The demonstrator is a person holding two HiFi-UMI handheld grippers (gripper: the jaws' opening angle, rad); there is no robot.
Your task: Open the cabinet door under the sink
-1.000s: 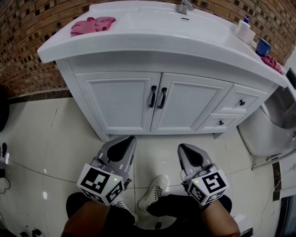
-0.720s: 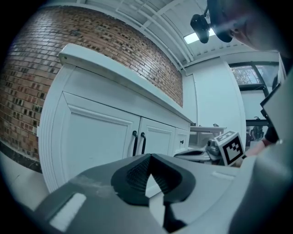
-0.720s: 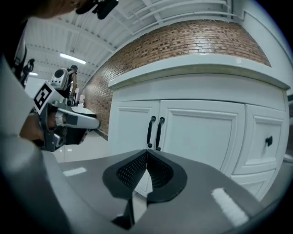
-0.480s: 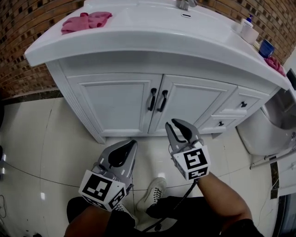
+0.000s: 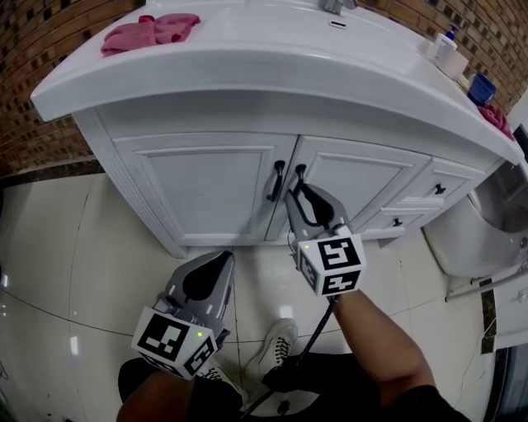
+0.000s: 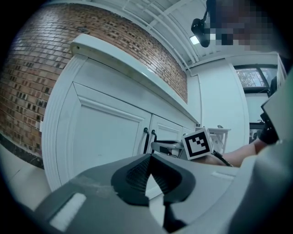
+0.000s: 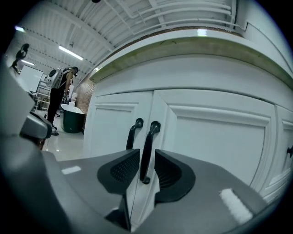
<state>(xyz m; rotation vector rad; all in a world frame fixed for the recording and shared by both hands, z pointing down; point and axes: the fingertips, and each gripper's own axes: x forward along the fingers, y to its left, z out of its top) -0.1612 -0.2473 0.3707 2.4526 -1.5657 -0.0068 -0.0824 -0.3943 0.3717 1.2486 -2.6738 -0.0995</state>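
The white vanity under the sink has two shut doors, left door (image 5: 206,189) and right door (image 5: 355,185), each with a black bar handle at the middle seam. My right gripper (image 5: 300,196) is up at the right door's handle (image 7: 147,148). Its jaws have just been opening, and the handle stands between the pads without being pressed. The left door's handle (image 7: 132,133) is just to the left of it. My left gripper (image 5: 208,278) hangs low over the floor, well short of the cabinet, its jaws shut on nothing (image 6: 149,157).
A pink cloth (image 5: 150,31), a tap (image 5: 334,5), a soap bottle (image 5: 444,45) and a blue cup (image 5: 483,86) sit on the countertop. Small drawers (image 5: 436,190) are at the right, a white toilet (image 5: 478,227) beyond them. My shoe (image 5: 276,342) rests on the tiled floor.
My right gripper has travelled forward from near my legs up to the door handles and its jaws have opened. The left gripper has sunk slightly.
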